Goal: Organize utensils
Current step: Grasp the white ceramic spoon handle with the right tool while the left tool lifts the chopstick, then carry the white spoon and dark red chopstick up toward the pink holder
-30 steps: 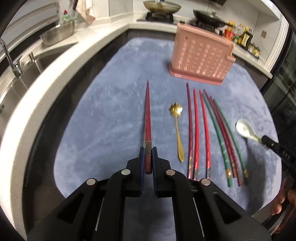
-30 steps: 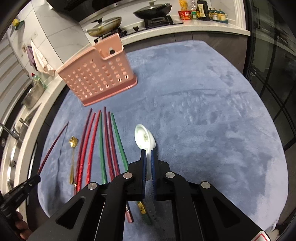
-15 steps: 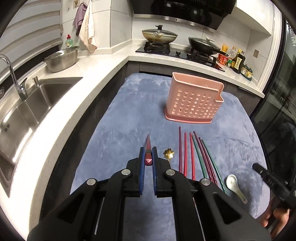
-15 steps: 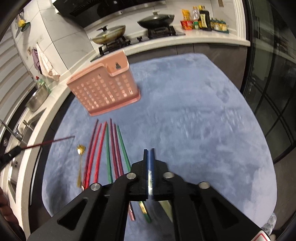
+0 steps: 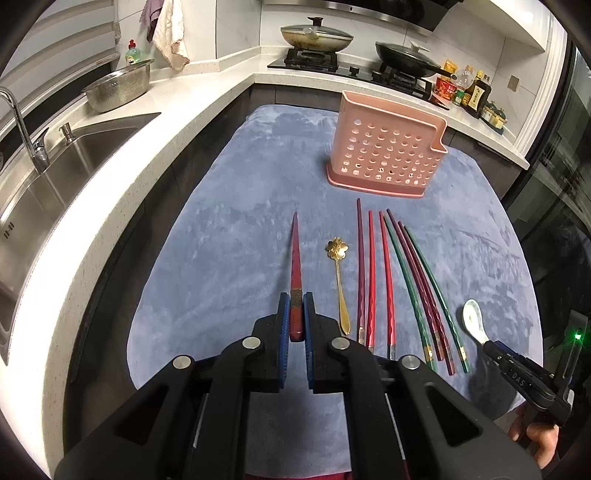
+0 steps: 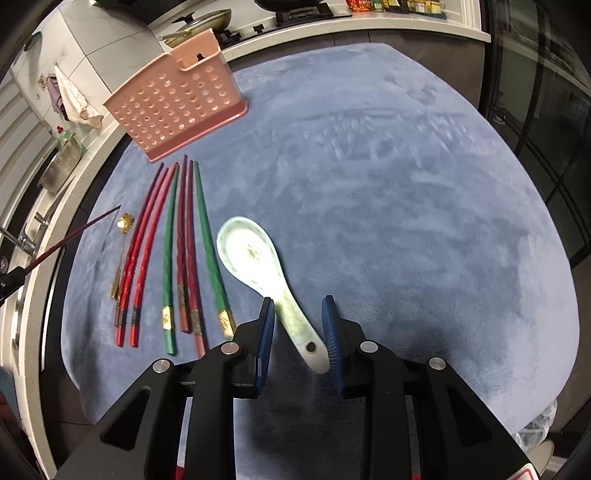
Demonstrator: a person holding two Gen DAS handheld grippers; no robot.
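The right tongs (image 6: 298, 328) are opening astride the white spoon (image 6: 258, 266), whose handle is lying slantwise between them, bowl pointing ahead-left; the left tongs (image 5: 296, 321) are gripping a red chopstick (image 5: 295, 266).

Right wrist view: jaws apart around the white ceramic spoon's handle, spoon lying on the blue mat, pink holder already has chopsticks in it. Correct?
Not quite. The pink holder shows no chopsticks in it; six chopsticks lie on the mat in the right wrist view. The rest holds: right gripper jaws are opening around the spoon handle.

White counter (image 5: 207, 99), steel sink (image 5: 66, 162) — tiled walls (image 5: 236, 26)
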